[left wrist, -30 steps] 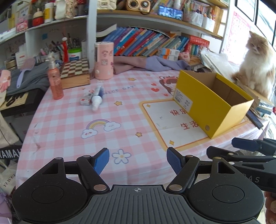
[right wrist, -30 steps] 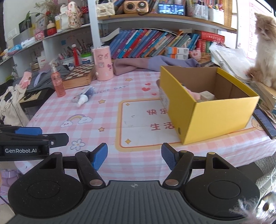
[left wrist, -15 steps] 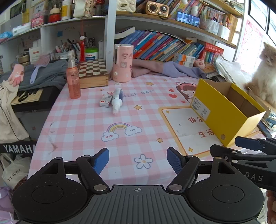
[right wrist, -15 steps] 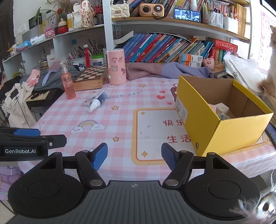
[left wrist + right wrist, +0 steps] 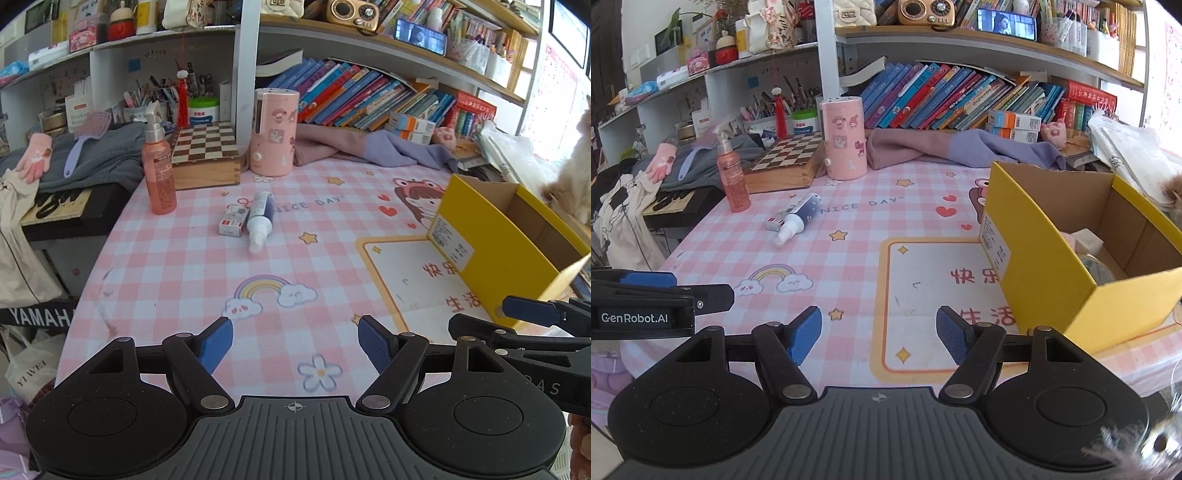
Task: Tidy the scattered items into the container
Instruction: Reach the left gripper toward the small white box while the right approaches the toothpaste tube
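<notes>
Your left gripper (image 5: 294, 341) stands with its blue pads well apart and nothing between them, hovering over the near edge of the pink checked tablecloth (image 5: 192, 266); your right gripper (image 5: 879, 334) is likewise parted and empty, just beside the left one. Going from your left across the table, a pink pump bottle (image 5: 159, 173) stands upright near the far left edge, with a wooden chessboard box (image 5: 205, 157) just behind it. Next, a small white-and-red box (image 5: 233, 220) lies flat, touching or almost touching a white spray bottle with a dark blue label (image 5: 260, 218), which lies on its side with the nozzle toward you. Behind these, a pink cylindrical canister (image 5: 274, 133) stands upright beside folded pink and purple cloth (image 5: 369, 149). At your right sits the yellow cardboard box (image 5: 1038, 273), open at the top, well apart from the spray bottle; in the right wrist view it already holds a few pale items (image 5: 1087, 240), too hidden to name.
</notes>
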`<state>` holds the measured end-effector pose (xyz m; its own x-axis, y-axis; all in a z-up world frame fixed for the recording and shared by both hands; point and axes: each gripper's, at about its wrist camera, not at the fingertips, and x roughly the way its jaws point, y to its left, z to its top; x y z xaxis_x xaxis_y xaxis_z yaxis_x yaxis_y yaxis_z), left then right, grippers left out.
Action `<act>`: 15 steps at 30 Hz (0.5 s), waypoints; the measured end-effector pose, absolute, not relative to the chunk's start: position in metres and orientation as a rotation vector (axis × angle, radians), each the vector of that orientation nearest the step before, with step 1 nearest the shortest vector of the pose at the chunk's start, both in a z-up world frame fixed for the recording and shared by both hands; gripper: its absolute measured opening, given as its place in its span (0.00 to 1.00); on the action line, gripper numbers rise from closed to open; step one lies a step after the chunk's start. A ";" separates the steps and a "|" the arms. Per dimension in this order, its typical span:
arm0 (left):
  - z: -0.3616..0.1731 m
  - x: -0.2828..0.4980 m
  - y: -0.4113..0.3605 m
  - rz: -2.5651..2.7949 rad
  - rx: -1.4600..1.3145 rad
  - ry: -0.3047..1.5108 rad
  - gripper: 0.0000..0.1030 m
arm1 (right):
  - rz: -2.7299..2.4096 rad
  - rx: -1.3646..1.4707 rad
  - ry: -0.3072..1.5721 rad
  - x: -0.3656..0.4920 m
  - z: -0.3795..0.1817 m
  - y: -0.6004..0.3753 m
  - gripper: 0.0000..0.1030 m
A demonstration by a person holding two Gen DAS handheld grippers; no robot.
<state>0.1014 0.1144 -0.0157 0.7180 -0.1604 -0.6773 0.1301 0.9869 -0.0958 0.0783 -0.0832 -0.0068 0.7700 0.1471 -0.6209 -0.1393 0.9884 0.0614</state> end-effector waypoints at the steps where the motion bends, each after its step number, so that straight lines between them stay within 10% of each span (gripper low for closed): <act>1: -0.016 0.107 0.114 -0.161 -0.041 0.753 0.75 | 0.156 0.014 0.675 0.084 -0.007 -0.084 0.65; 15: -0.026 0.178 0.110 -0.106 -0.037 0.775 0.76 | 0.191 0.018 0.736 0.170 -0.022 -0.089 0.65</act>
<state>0.1782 0.1097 -0.0258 0.7092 -0.1093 -0.6965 0.0818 0.9940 -0.0727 0.1705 -0.0891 -0.0216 0.7242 0.1797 -0.6658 -0.1673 0.9824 0.0832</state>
